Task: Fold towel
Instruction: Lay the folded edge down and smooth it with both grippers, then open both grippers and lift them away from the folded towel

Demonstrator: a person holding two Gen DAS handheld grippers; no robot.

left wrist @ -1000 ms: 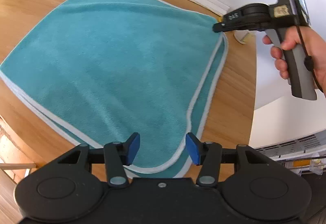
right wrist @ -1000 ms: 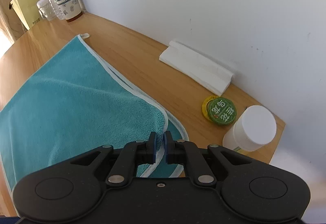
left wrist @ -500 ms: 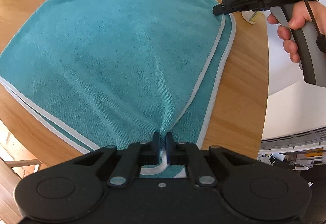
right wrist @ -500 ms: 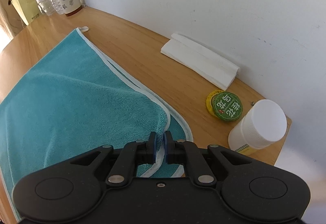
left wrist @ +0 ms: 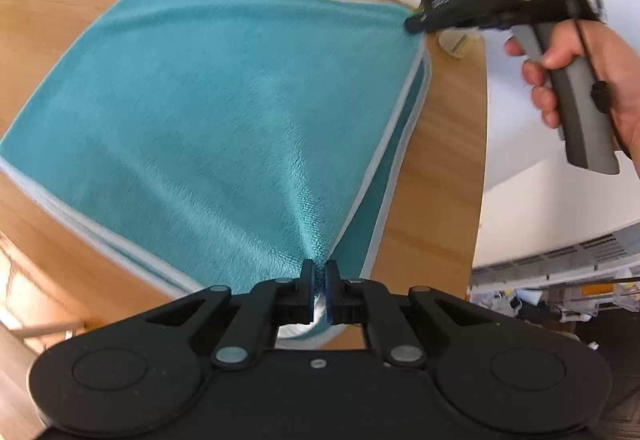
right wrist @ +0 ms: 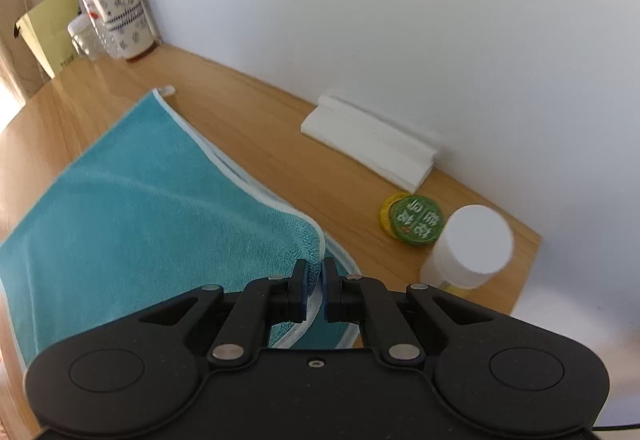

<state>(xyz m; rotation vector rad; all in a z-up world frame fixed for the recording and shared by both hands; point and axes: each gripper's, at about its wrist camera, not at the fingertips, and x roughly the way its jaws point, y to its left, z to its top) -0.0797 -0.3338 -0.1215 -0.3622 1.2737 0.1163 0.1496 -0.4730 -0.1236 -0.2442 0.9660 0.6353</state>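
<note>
A teal towel (left wrist: 208, 92) with a pale border lies folded in two layers on the round wooden table (left wrist: 452, 168). My left gripper (left wrist: 319, 272) is shut on the near corner of the top layer, which rises off the lower layer in a taut ridge. My right gripper (right wrist: 314, 271) is shut on the far right corner of the same layer. In the left wrist view that right gripper (left wrist: 416, 25) shows at the upper right, held by a hand (left wrist: 580, 76). The lower layer (right wrist: 344, 332) still rests flat on the table.
A folded white cloth (right wrist: 368, 144) lies against the wall. A green and yellow round tin (right wrist: 412, 222) and a white-capped bottle (right wrist: 468, 248) stand near the towel's right corner. Jars (right wrist: 120, 16) and a yellow bag (right wrist: 52, 28) sit at the far left. The table edge (left wrist: 478, 200) runs close on the right.
My left gripper went from open to shut on the near towel corner. Both grippers have since risen, lifting the top layer's right edge off the lower layer.
</note>
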